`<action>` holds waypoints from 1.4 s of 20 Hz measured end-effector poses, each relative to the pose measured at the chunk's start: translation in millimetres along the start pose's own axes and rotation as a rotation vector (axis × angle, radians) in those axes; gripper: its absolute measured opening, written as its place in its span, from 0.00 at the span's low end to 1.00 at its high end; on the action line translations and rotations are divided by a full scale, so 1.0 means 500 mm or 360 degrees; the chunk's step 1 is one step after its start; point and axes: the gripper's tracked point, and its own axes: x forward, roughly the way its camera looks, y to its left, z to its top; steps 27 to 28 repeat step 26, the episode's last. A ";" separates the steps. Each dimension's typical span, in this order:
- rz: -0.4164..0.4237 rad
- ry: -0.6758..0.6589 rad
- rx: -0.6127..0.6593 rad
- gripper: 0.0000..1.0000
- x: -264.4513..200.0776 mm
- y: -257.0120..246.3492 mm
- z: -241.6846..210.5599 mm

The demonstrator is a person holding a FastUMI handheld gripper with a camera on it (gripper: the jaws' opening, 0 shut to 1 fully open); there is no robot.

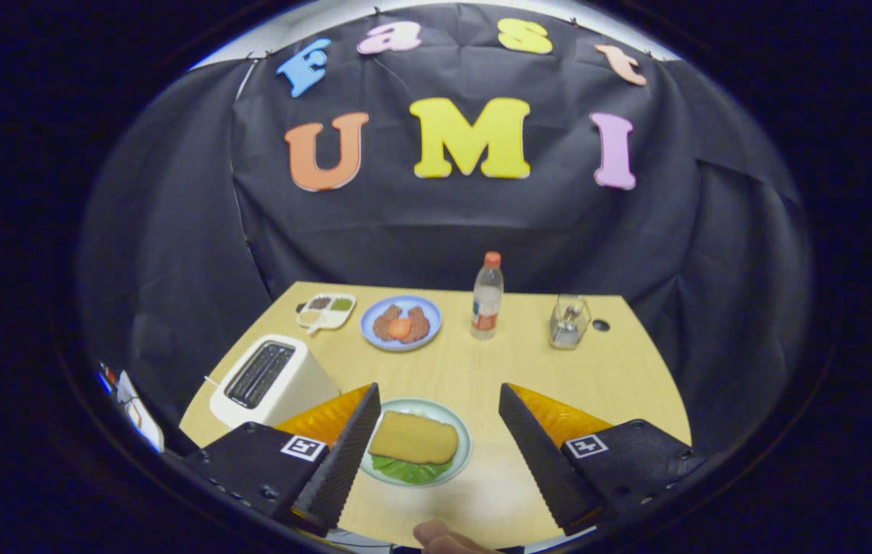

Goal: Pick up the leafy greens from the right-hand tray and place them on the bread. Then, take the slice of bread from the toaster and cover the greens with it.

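Hovering: the gripper (439, 431) hangs above the near end of the table (543, 369), tilted down toward it.
Fingers: spread wide apart, with nothing held between them and neither finger touching anything.
Plate: a pale green plate (460, 431) lies on the table between the two fingers, closer to the left finger, whose inner edge overlaps the plate's left rim in the view.
Bread: a slice of bread (414, 437) lies flat on top, covering most of the plate.
Greens: the leafy greens (409, 469) sit under the bread, their edge poking out along its near side.
Toaster: a white toaster (270, 377) stands just beyond the left finger, at the table's left edge; its slots look dark, and what is in them cannot be told.
Blue plate: a blue plate (401, 323) with brown and reddish food sits farther back, beyond the bread.
Tray: a small divided tray (325, 310) with bits of food lies left of the blue plate, near the far corner.
Bottle: a clear bottle (488, 296) with a red cap stands upright, right of the blue plate.
Glass: a clear glass cup (568, 322) stands right of the bottle, well apart from the bread.
Hand: a fingertip (443, 535) shows at the nearest edge, below the gap between the fingers.
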 end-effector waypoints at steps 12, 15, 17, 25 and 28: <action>-0.0169 -0.0758 -0.0046 0.96 -0.290 -0.052 0.218; -0.0225 -0.0758 -0.0032 0.95 -0.320 -0.073 0.198; -0.0274 -0.0765 -0.0019 0.95 -0.324 -0.088 0.185; -0.0262 -0.0725 0.0004 0.96 -0.307 -0.094 0.165; -0.0269 -0.0718 0.0015 0.96 -0.300 -0.098 0.164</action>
